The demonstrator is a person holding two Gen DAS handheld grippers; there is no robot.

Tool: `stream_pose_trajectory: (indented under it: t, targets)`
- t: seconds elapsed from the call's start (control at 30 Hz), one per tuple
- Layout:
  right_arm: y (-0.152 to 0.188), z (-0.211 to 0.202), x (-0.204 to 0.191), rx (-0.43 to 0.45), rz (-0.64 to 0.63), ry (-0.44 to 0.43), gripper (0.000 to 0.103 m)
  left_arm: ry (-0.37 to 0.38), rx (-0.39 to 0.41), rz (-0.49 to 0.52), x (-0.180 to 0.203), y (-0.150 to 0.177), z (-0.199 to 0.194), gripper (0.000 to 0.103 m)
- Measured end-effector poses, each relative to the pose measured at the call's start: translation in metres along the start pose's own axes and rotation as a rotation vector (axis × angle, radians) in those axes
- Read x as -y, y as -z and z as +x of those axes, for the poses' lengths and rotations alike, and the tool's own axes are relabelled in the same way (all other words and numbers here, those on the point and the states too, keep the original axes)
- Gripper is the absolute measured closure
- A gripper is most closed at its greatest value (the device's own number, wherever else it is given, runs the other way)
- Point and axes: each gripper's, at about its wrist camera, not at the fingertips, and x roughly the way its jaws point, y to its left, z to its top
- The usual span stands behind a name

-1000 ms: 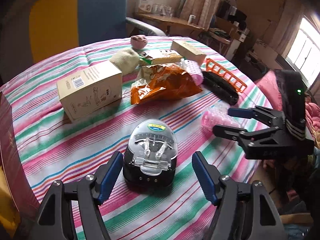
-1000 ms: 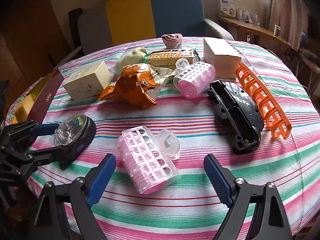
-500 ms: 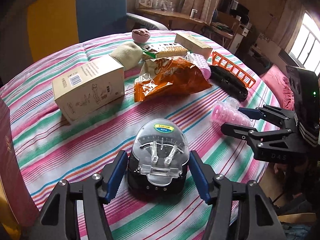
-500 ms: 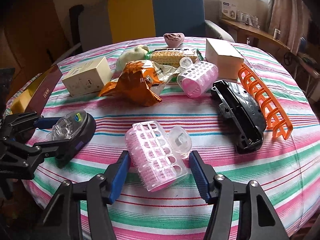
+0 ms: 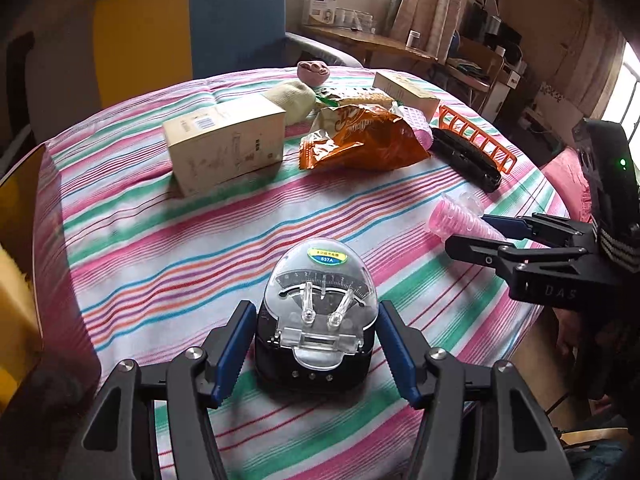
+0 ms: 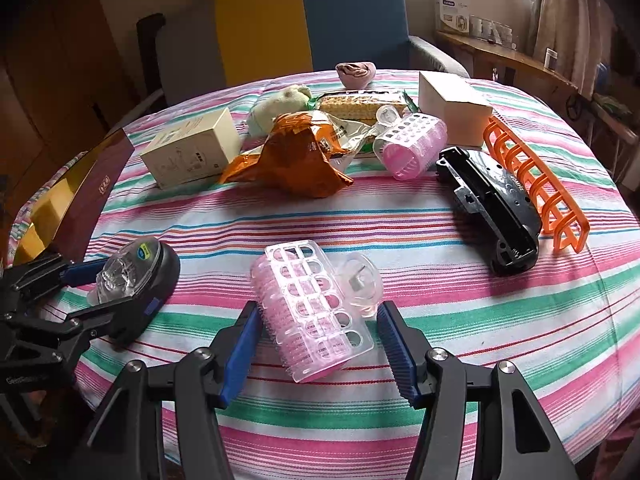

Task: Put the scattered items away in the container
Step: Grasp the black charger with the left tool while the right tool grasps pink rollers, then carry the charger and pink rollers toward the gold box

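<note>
Two grippers are at work at the near edge of a round table under a striped cloth (image 6: 460, 216). Left gripper (image 5: 316, 344): blue-padded fingers (image 5: 234, 346) stand on either side of a black charger with a clear dome (image 5: 320, 312). Both pads lie against or just beside its body; contact cannot be confirmed, nor a firm grip. The charger rests on the cloth near the near edge.

Right gripper (image 6: 318, 346): fingers (image 6: 396, 350) partly open, straddling a pink hair roller in a clear perforated case (image 6: 310, 312). The left pad is just beside the case; the right pad stands apart from it. The roller lies on the cloth, not lifted.

A dark red box with yellow interior (image 6: 68, 204) sits at the table's left edge. Toward the far edge lie a cream carton (image 6: 192, 152), an orange snack bag (image 6: 296, 156), a second pink roller (image 6: 412, 146), a black plastic part (image 6: 492, 204) and an orange rack (image 6: 532, 188).
</note>
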Motion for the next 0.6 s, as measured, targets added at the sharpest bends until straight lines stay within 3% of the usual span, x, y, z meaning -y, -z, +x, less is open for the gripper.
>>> stream_pose_trajectory:
  t: [0.27,0.6]
  targets:
    - [0.008,-0.003,-0.025,-0.003,-0.060,0.038,0.045,-0.006,0.032,-0.077,-0.016,0.019,-0.018,0.040]
    - [0.007,-0.006,-0.076,0.007,-0.161,0.013,0.047,-0.053,0.085,-0.174,-0.047,0.041,-0.048,0.040]
